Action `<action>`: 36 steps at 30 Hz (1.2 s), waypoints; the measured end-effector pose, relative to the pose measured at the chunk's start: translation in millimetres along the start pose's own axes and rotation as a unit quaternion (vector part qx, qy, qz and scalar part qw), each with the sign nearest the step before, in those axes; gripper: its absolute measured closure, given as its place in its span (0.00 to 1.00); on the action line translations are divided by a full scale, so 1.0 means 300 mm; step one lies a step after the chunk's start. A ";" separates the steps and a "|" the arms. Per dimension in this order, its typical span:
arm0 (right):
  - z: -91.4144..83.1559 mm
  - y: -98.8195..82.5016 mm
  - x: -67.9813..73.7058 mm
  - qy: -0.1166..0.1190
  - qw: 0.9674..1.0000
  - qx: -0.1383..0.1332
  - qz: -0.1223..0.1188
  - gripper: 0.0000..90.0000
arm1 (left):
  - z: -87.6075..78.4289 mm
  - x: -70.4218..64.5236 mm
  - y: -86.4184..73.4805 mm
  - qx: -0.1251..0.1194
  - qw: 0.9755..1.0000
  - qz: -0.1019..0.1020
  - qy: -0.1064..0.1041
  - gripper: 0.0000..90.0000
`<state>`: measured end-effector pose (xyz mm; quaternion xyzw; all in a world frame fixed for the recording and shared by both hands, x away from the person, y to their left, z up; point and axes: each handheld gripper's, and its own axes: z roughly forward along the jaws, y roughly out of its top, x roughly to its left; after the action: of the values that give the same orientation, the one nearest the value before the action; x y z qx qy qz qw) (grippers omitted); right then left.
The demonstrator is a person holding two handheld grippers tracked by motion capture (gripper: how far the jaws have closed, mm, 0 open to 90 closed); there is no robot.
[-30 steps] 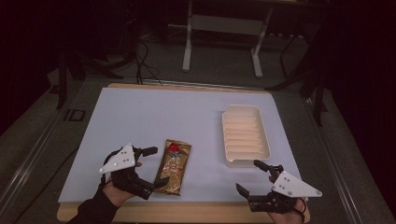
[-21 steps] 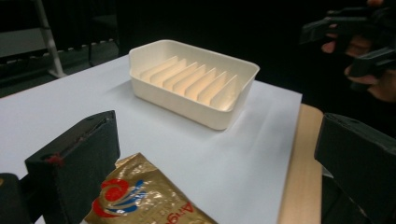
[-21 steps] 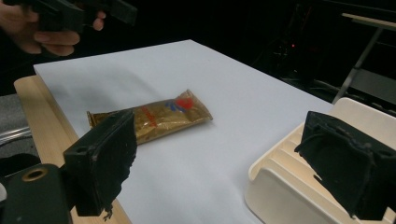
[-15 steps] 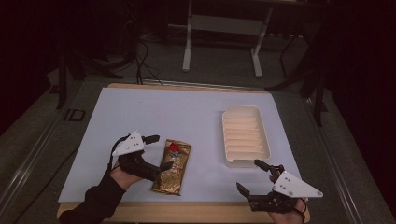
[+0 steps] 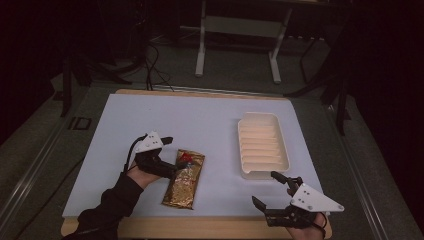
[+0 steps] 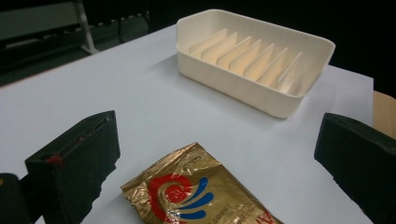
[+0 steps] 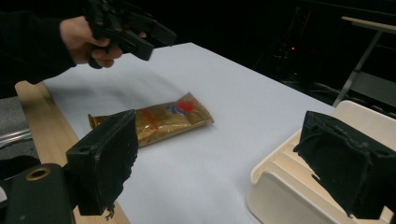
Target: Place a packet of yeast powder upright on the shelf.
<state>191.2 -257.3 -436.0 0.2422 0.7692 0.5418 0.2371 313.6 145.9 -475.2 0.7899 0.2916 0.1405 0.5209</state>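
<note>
A: Entry: gold foil packet point(image 5: 184, 178) lies flat on the white table point(image 5: 210, 125), near the front edge, left of the ribbed tray point(image 5: 262, 145) and well apart from it.

B: Left tongs point(image 5: 167, 157)?

A: Released, jaws spread wide. In the left gripper view the packet's top end point(image 6: 196, 196) sits between the two jaws, low in the frame; no contact visible. In the high view the tongs point(image 5: 167, 157) sit at the packet's upper left corner.

B: Right tongs point(image 5: 272, 192)?

A: Also released, jaws apart, holding nothing. Parked at the front edge, just before the tray's near end, well apart from the packet.

B: Handling estimate?

A: Judged light and soft; crinkled foil, likely slippery, will bend if lifted by one end. Contents possibly crushable.

B: Grip point?

A: Suggest across the narrow width near the top end, or on the sealed edge, with a firm pinch.
</note>
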 end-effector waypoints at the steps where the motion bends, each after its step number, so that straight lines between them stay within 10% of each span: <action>1: 0.000 -0.001 0.000 0.000 1.000 0.000 0.001 0.13 | 0.006 0.007 -0.003 0.003 1.000 -0.002 -0.001 0.01; 17: 0.004 -0.009 -0.004 0.006 1.000 0.006 0.004 0.14 | 0.113 0.125 -0.090 0.059 0.998 -0.032 0.007 0.22; 36: 0.007 -0.012 -0.003 0.011 1.000 0.007 0.006 0.15 | 0.228 0.151 -0.157 0.136 0.990 -0.044 0.018 0.36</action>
<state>192.7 -257.5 -439.8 0.2420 0.7744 0.5402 0.2235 370.7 136.3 -550.0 0.8372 0.3521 0.0909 0.4085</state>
